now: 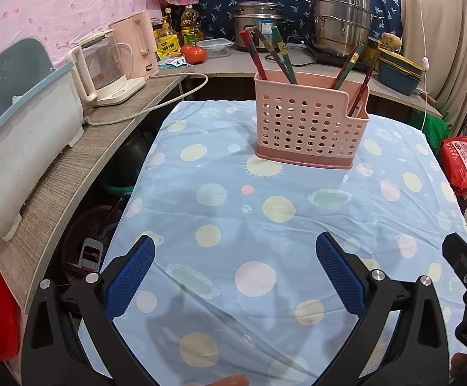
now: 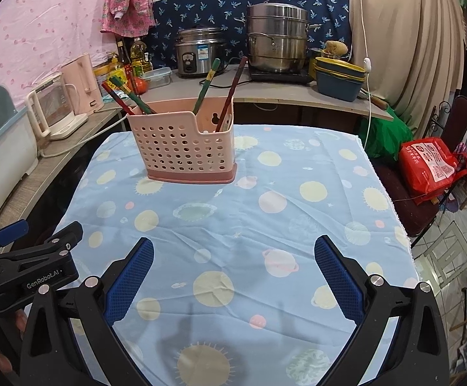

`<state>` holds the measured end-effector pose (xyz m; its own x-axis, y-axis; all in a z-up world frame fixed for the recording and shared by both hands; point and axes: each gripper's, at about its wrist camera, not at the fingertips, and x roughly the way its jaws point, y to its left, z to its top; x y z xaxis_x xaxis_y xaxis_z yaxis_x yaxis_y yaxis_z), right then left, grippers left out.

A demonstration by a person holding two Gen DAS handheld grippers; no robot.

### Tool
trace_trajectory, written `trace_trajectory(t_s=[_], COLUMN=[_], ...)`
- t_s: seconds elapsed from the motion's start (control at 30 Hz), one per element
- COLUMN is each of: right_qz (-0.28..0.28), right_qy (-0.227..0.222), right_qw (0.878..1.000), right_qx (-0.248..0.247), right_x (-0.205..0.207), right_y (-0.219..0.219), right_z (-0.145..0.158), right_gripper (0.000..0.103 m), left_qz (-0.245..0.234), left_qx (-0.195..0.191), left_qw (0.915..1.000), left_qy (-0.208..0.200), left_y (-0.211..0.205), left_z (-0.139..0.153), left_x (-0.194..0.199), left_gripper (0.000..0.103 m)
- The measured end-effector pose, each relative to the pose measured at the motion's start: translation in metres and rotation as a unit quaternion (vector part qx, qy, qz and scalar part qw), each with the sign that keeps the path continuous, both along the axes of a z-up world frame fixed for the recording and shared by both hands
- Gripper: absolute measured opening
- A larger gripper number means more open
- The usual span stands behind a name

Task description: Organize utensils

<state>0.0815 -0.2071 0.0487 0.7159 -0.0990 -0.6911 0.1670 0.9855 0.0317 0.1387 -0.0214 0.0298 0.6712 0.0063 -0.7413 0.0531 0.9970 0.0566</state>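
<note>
Both my left gripper [image 1: 235, 276] and right gripper [image 2: 233, 276] gaped empty; those light, stiff, slick chopsticks [image 2: 230, 95] in the pink holder [image 2: 182, 146] wanted pinching mid-shaft.

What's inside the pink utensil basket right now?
The pink utensil basket holds chopsticks: a red-and-green cluster leaning left in the tall section, two more in the lower right section. Their lower ends and the basket floor are hidden behind the perforated wall.

A rice cooker [image 2: 200, 50] and a stacked steamer pot [image 2: 276, 38] are set along the counter's [image 2: 297, 95] back edge.
</note>
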Motion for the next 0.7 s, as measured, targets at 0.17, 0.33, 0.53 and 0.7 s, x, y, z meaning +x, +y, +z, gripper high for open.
trace_trajectory(t_s=[0.17, 0.33, 0.53, 0.7], right_qz=[-0.002, -0.005, -0.005, -0.006], right_qy=[0.003, 0.005, 0.006, 0.007], right_qw=[1.000, 1.000, 1.000, 1.000], right_qx=[0.000, 0.001, 0.001, 0.001], right_x=[0.0005, 0.0017, 0.0022, 0.0023], right_y=[-0.0016, -0.0033, -0.0033, -0.0036], right_z=[-0.0018, -0.0037, -0.0046, -0.0063], right_gripper=[0.096, 0.096, 0.096, 0.096], left_qz=[-0.001, 0.003, 0.003, 0.005], left_qx=[0.000, 0.004, 0.003, 0.005], left_qw=[1.0000, 1.0000, 0.9999, 0.9999], left_qy=[0.005, 0.006, 0.010, 0.013], left_y=[-0.0003, 0.0003, 0.0008, 0.0009], left_z=[-0.0021, -0.0049, -0.0077, -0.0091], left_x=[0.0011, 0.0008, 0.0010, 0.0018], left_gripper=[0.096, 0.096, 0.096, 0.096])
